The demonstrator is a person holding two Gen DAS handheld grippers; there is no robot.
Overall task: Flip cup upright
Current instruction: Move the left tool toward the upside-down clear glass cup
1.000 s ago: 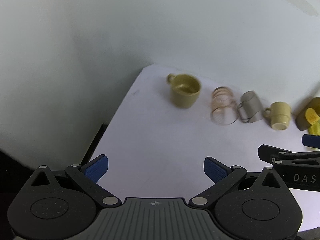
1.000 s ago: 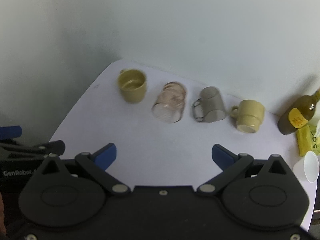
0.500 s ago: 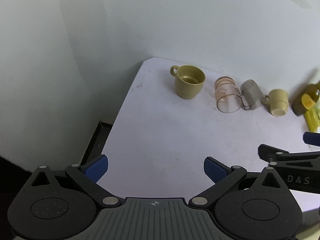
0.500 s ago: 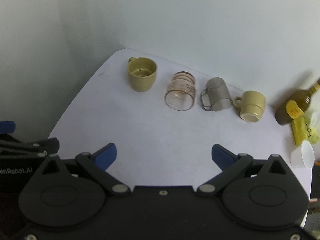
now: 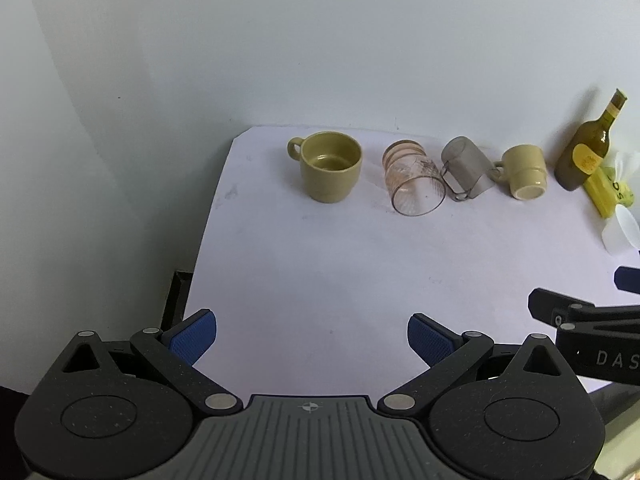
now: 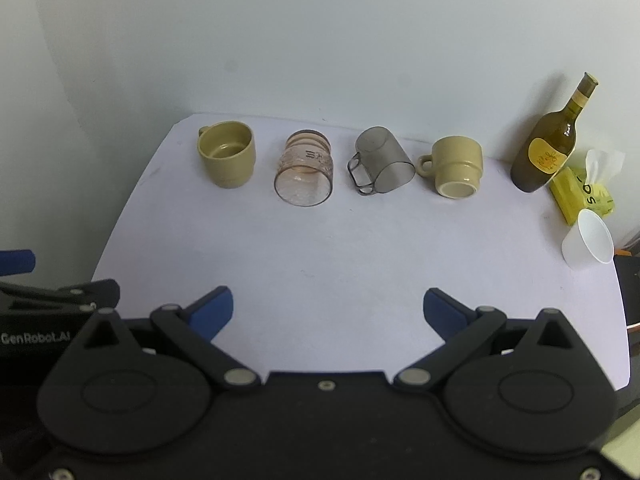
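Observation:
Several cups stand in a row along the back of the white table (image 6: 360, 256). An olive mug (image 6: 227, 154) (image 5: 330, 166) stands upright at the left. A pink glass (image 6: 305, 173) (image 5: 414, 178) lies on its side, mouth toward me. A grey handled cup (image 6: 382, 161) (image 5: 467, 168) lies tipped over. A beige mug (image 6: 456, 166) (image 5: 524, 172) lies tilted with its base toward me. My left gripper (image 5: 312, 338) and right gripper (image 6: 328, 310) are both open and empty, well short of the cups.
An olive glass bottle (image 6: 550, 148) (image 5: 586, 150) stands at the back right by the wall. A yellow tissue pack (image 6: 584, 194) and a white paper cup (image 6: 588, 246) sit near the right edge. The table's left edge drops off beside the wall.
Both grippers have pulled back and swung, so the cup row appears more centred and farther. The cups have not moved. Both grippers stay open.

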